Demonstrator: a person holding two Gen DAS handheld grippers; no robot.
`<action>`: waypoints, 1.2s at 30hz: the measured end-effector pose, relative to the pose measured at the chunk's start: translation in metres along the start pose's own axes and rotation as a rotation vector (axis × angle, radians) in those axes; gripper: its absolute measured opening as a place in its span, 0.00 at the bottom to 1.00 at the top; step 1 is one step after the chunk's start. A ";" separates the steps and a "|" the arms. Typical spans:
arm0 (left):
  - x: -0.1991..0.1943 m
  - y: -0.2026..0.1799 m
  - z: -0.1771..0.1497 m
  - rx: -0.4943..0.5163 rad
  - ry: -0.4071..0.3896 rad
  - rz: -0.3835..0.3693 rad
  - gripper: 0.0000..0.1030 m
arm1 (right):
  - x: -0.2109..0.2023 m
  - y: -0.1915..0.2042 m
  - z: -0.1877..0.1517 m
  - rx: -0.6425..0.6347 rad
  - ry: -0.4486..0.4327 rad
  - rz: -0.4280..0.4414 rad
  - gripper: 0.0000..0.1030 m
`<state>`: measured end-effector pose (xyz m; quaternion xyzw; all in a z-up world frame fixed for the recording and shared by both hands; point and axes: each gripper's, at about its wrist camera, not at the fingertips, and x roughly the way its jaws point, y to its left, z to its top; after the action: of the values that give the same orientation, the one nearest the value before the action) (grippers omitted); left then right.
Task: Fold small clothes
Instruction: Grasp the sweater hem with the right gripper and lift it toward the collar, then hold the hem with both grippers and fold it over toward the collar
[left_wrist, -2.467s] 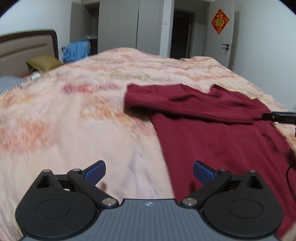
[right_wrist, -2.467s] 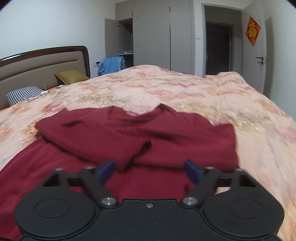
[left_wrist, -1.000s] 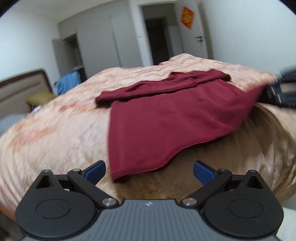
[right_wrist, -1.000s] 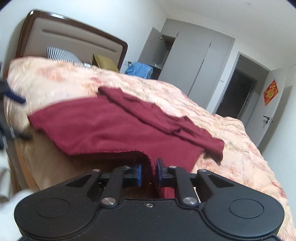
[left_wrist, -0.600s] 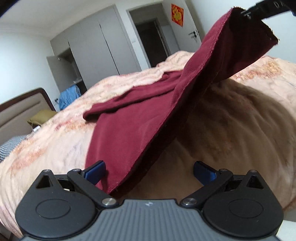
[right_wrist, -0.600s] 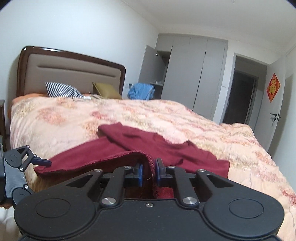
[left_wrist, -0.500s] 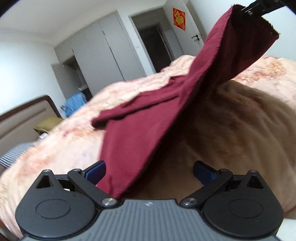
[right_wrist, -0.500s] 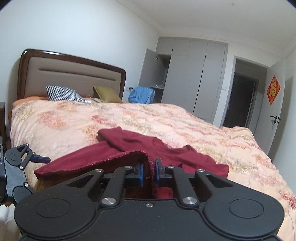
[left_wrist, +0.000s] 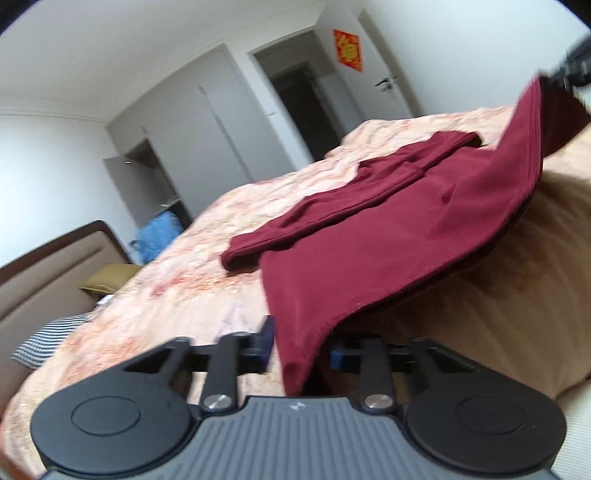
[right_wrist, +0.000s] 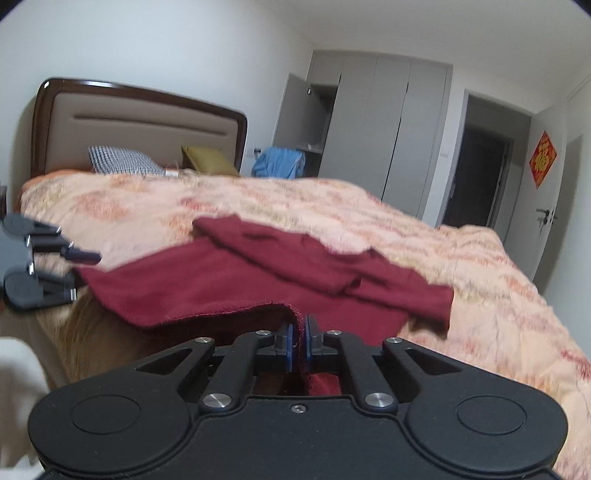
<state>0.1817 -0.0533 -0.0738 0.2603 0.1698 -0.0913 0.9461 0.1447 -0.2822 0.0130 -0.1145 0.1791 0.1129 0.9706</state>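
Right claw (right_wrist: 298, 341) pinched on the maroon top (right_wrist: 229, 291) hem; left claw (left_wrist: 300, 345) half-open astride the opposite corner – hem runs between them, body beyond.

The dark red soft shirt (left_wrist: 388, 236) hangs in front of the left gripper (left_wrist: 301, 350), so its blue pads are mostly hidden. The right gripper (left_wrist: 570, 72) is blurry and cut off at the upper right edge.
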 end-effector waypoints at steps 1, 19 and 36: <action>0.000 0.003 0.002 -0.005 -0.006 -0.016 0.17 | 0.001 0.002 -0.004 -0.001 0.014 0.000 0.06; -0.001 0.046 0.047 -0.144 -0.021 -0.055 0.09 | 0.023 0.052 -0.074 -0.166 0.145 -0.032 0.45; -0.071 0.037 0.055 -0.121 -0.241 0.004 0.05 | -0.061 0.032 -0.032 -0.286 -0.089 -0.271 0.03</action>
<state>0.1409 -0.0451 0.0133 0.1903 0.0596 -0.1096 0.9738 0.0705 -0.2712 0.0013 -0.2692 0.1012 0.0106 0.9577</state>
